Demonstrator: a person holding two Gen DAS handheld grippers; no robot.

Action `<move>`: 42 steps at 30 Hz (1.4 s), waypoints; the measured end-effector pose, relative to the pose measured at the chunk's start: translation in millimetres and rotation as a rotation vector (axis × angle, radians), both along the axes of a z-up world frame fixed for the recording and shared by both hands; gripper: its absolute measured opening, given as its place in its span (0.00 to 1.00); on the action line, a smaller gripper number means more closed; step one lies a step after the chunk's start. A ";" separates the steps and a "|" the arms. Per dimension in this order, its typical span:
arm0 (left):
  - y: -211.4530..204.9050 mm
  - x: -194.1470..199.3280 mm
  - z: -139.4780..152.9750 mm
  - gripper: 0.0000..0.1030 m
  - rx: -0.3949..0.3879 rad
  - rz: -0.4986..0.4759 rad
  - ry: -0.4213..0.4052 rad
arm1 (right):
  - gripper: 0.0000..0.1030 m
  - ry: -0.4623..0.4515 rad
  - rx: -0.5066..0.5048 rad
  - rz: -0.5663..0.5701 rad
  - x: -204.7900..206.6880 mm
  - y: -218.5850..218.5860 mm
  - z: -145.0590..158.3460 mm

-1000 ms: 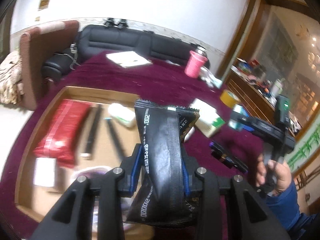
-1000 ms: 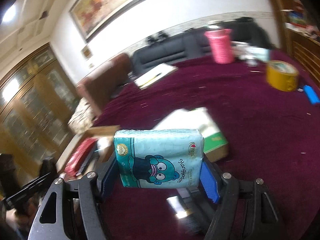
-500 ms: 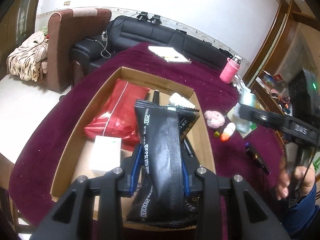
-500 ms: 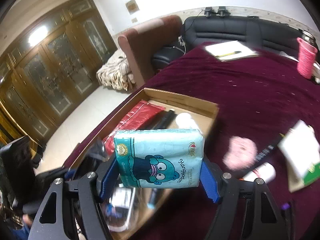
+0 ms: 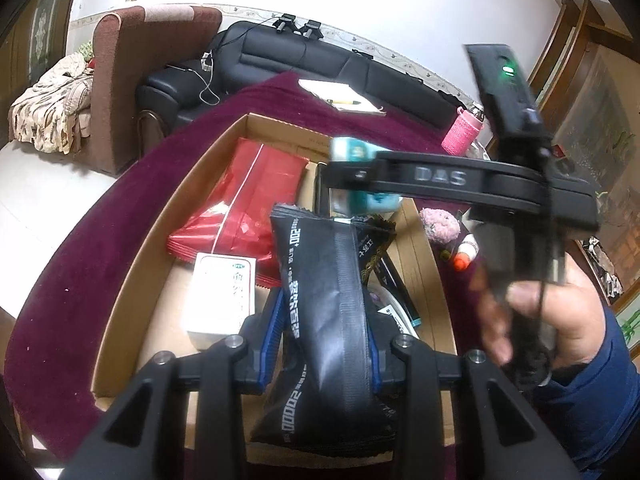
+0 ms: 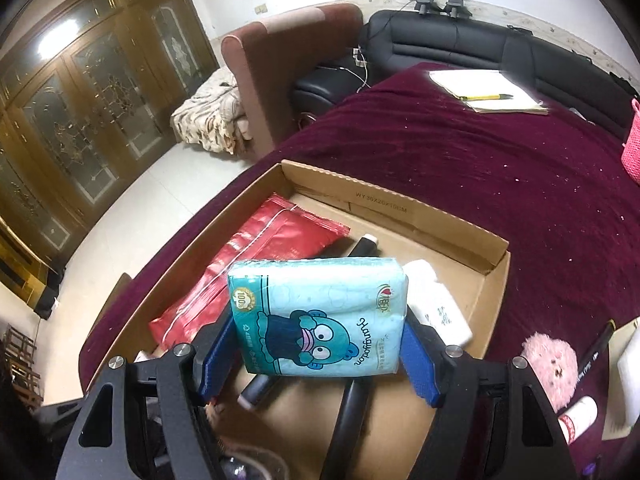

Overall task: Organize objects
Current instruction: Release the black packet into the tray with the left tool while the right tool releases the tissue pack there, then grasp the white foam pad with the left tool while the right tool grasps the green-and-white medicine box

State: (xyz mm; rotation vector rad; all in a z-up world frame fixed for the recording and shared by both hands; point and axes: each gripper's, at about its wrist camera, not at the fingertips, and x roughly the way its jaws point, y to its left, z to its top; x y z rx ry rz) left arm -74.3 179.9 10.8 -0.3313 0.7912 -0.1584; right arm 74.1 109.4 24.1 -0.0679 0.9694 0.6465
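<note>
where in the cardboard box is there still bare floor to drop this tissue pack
Bare cardboard shows in the cardboard box along its far wall, beyond the white bottle and beside the red packet. Nearer the right gripper, under the tissue pack, black tubes crowd it.

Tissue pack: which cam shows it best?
Right wrist: the tissue pack fills the centre, printed face sharp, clamped by the right gripper. Left wrist shows only a blurred teal sliver behind that gripper's body.

At the bottom of each view, a black hand-held gripper (image 5: 324, 344) with blue finger pads and silver screws. At right in the left view, the other hand-held gripper (image 6: 320, 354) shows pale "DAS" lettering, a green light, and a person's navy sleeve (image 5: 592, 392).
</note>
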 end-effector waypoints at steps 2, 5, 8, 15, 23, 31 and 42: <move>1.0 0.8 -0.2 0.33 -0.008 0.000 -0.001 | 0.77 0.007 -0.008 0.005 3.3 4.1 -2.2; 3.0 -0.9 0.1 0.33 -0.010 0.003 -0.006 | 0.79 0.023 -0.016 0.007 4.3 5.8 -4.3; 6.2 -1.9 0.4 0.40 -0.012 0.014 -0.004 | 0.82 0.032 0.010 -0.002 2.4 -1.5 -1.1; 8.5 -3.7 7.5 0.48 -0.012 0.021 -0.008 | 0.85 0.023 0.100 -0.030 -3.0 -30.0 18.2; -0.7 -3.6 17.7 0.49 0.021 0.028 -0.010 | 0.85 0.026 0.186 -0.062 -16.7 -82.5 38.5; -22.4 -0.8 37.6 0.50 0.069 -0.011 -0.032 | 0.87 -0.040 0.245 -0.202 -35.1 -200.3 66.9; -145.2 56.7 65.7 0.77 0.144 -0.250 -0.066 | 0.92 -0.069 0.333 -0.527 -18.1 -339.6 35.8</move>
